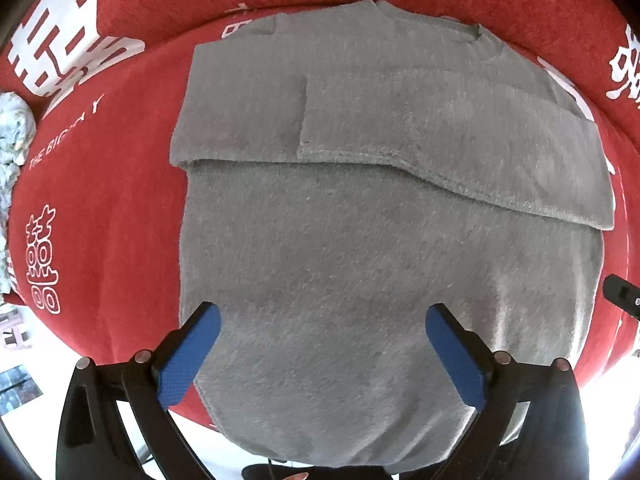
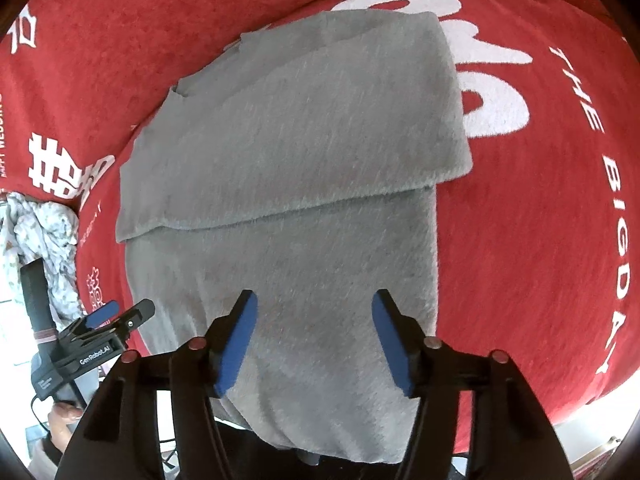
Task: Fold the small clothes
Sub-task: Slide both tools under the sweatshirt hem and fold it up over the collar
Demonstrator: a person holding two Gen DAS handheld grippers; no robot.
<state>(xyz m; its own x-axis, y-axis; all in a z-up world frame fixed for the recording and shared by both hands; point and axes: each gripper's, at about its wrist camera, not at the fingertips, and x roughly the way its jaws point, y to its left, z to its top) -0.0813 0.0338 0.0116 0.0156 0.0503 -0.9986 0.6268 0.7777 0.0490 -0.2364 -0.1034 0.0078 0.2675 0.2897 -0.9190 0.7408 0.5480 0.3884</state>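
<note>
A grey fuzzy sweater (image 1: 360, 240) lies flat on a red cloth with white print (image 1: 112, 200). Its sleeves are folded across the chest, and its hem hangs over the near table edge. My left gripper (image 1: 323, 320) is open and empty, with blue pads above the lower part of the sweater. In the right wrist view the same sweater (image 2: 288, 184) fills the middle. My right gripper (image 2: 314, 308) is open and empty above its lower body. The left gripper also shows in the right wrist view (image 2: 120, 314) at the sweater's left edge.
A crumpled pale floral garment (image 2: 44, 240) lies at the left on the red cloth (image 2: 540, 220); it also shows in the left wrist view (image 1: 12, 140). The right gripper's black tip (image 1: 624, 296) shows at the right edge. The table's near edge runs just below the grippers.
</note>
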